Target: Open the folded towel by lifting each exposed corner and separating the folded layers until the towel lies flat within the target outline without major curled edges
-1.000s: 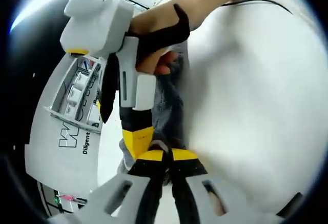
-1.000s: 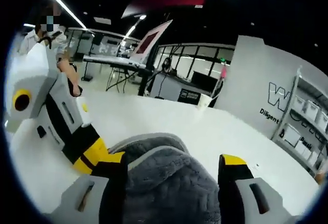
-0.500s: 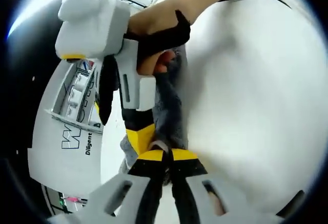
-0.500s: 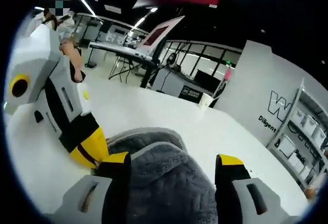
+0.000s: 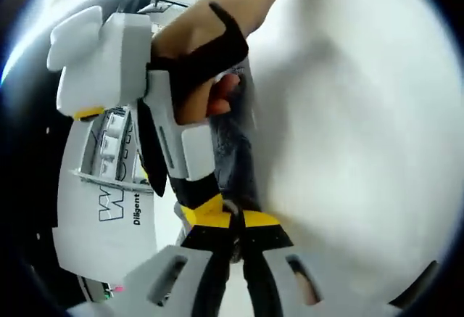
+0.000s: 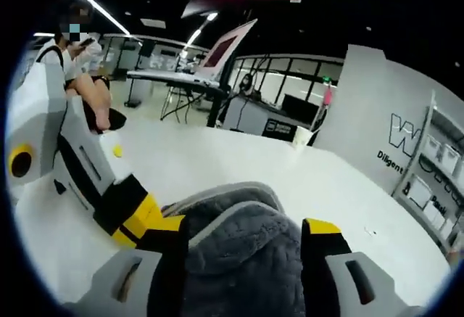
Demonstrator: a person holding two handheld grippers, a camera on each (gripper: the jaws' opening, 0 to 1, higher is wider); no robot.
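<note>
Towel [image 5: 239, 157], grey and fuzzy, shows in the left gripper view as a narrow strip running up from the left gripper [image 5: 233, 233], whose yellow-tipped jaws are pressed together on its edge. Most of the cloth is hidden behind the right gripper [image 5: 199, 204], which enters from the left and meets the same strip; its own jaw tips are cut off by the left gripper's, so their grip cannot be read here. A hand [image 5: 206, 85] in a black strap holds that tool over the white table [image 5: 362, 136].

In the right gripper view, the towel [image 6: 243, 259] bulges up between the right gripper's [image 6: 243, 237] jaws, which are clamped against its sides. The left gripper [image 6: 109, 194] touches the cloth's left edge. The towel's lower part runs out of frame.
</note>
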